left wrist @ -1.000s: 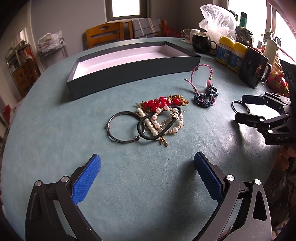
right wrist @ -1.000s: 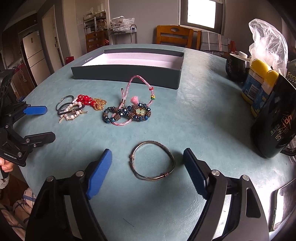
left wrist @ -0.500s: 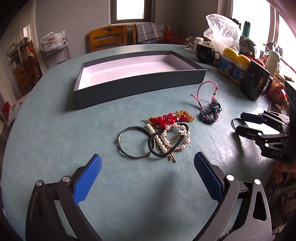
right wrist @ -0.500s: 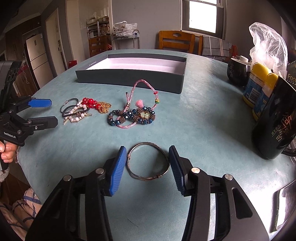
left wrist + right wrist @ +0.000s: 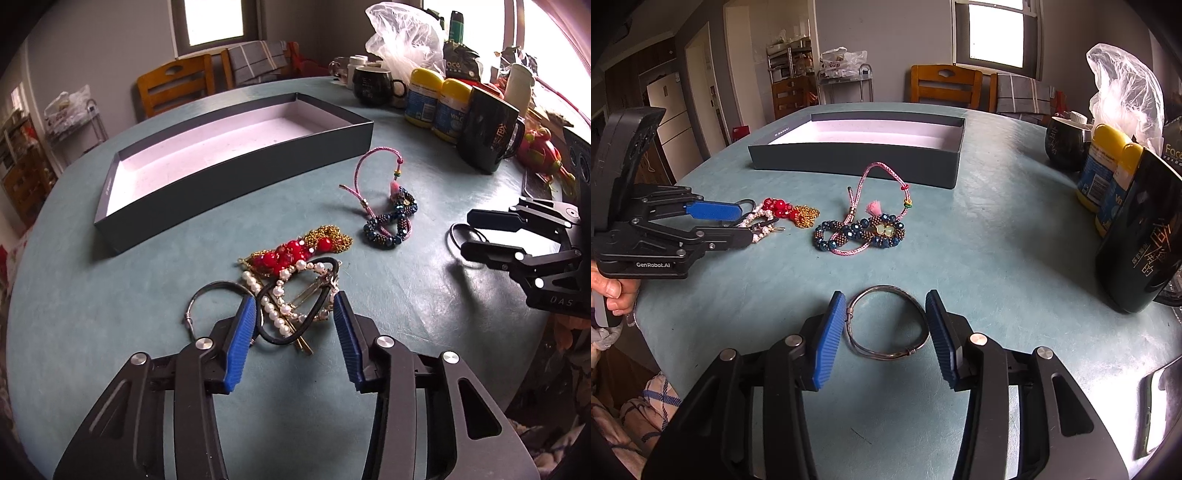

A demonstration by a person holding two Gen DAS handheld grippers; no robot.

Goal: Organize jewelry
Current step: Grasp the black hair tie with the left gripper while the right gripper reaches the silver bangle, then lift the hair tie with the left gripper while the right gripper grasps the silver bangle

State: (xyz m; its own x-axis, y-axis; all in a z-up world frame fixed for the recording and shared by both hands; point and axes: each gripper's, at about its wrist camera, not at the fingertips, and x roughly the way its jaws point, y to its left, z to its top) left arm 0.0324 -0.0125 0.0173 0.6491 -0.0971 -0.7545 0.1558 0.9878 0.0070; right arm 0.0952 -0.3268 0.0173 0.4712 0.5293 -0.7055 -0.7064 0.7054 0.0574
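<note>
A dark shallow box [image 5: 236,170] with a pale lining stands at the back, also in the right wrist view [image 5: 857,158]. My left gripper [image 5: 295,314] is partly closed around a tangle of pearl bracelet [image 5: 275,314], black ring [image 5: 317,317] and hair clip. A grey bangle [image 5: 199,299] lies just left, red beads with gold chain [image 5: 295,251] behind. My right gripper [image 5: 886,321] is partly closed around a silver wire bangle [image 5: 886,325], its pads [image 5: 831,332] touching the sides. A blue bead bracelet with pink cord [image 5: 864,229] lies between.
Black mugs [image 5: 487,133], yellow-capped bottles [image 5: 436,103], a plastic bag [image 5: 402,40] and a dragon fruit [image 5: 543,151] crowd the table's right edge. Wooden chairs [image 5: 945,88] stand behind the round teal table [image 5: 997,236].
Both grippers have narrowed from wide open. The left moved forward over the pearl and ring tangle; the right closed in on the silver bangle.
</note>
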